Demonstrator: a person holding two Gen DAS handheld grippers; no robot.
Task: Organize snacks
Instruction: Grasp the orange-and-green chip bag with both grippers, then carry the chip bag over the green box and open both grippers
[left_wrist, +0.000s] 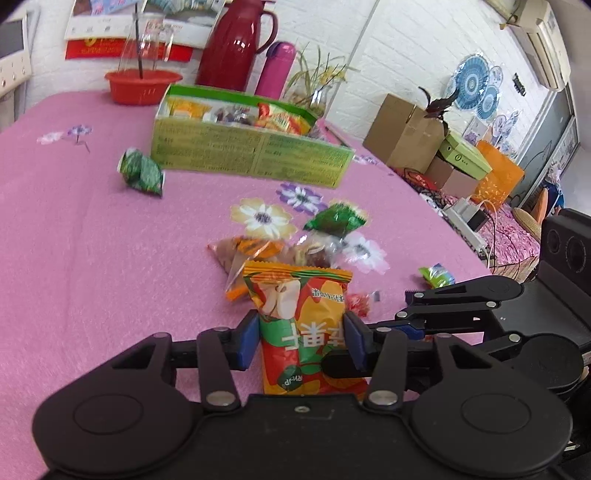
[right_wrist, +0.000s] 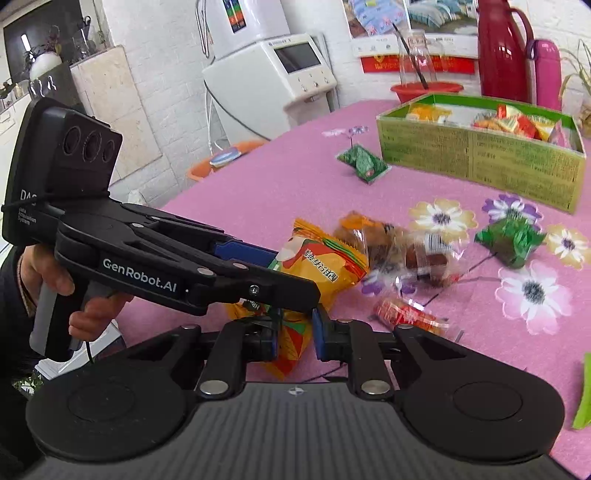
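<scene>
An orange snack packet with red and green print is held above the pink tablecloth. My left gripper is shut on its middle. My right gripper is shut on its lower end; the left gripper crosses in front of it in the right wrist view. Its top sticks out past the left fingers. The green cardboard box with several snacks inside stands farther back, also seen in the right wrist view.
Loose snacks lie on the cloth: a clear packet of brown pieces, two green packets, a small red packet, a green-blue candy. A red basin, red jug and pink flask stand behind the box.
</scene>
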